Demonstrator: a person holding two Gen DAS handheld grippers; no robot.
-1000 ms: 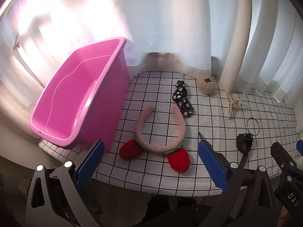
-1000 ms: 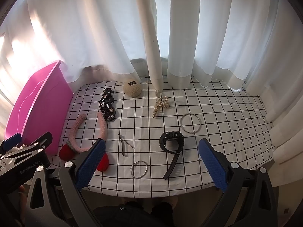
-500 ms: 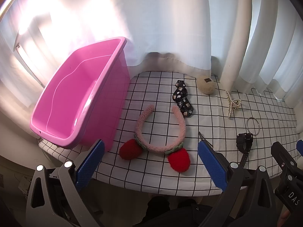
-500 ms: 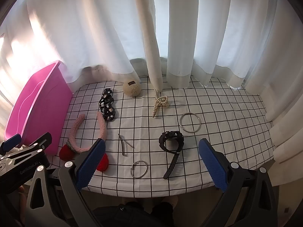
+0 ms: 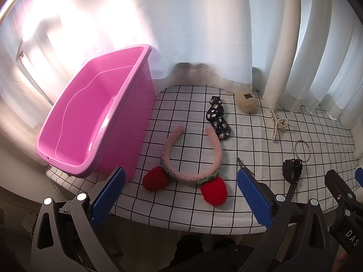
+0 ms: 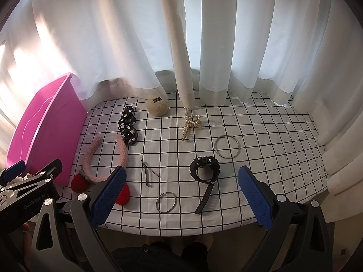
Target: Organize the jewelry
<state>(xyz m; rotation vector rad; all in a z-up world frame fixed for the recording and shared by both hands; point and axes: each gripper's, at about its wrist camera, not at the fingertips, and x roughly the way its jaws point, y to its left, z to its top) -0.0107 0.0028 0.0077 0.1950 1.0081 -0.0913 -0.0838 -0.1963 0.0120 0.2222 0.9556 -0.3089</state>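
A pink bin (image 5: 95, 124) (image 6: 43, 131) stands at the table's left end. On the checked cloth lie a pink headband with red pompoms (image 5: 190, 156) (image 6: 102, 158), a black patterned hair band (image 5: 217, 119) (image 6: 128, 125), a beige puff (image 5: 246, 102) (image 6: 157, 106), a pearl clip (image 5: 278, 124) (image 6: 191, 122), a black watch (image 5: 292, 173) (image 6: 205, 172), two metal rings (image 6: 227, 146) (image 6: 166, 202) and a thin hairpin (image 6: 147, 173). My left gripper (image 5: 181, 195) hangs open before the headband. My right gripper (image 6: 181, 195) hangs open before the watch. Neither holds anything.
White curtains (image 6: 204, 45) hang behind the table and brush its back edge. The cloth's front edge (image 6: 181, 232) lies just beyond my fingers. The other gripper shows at each view's side edge.
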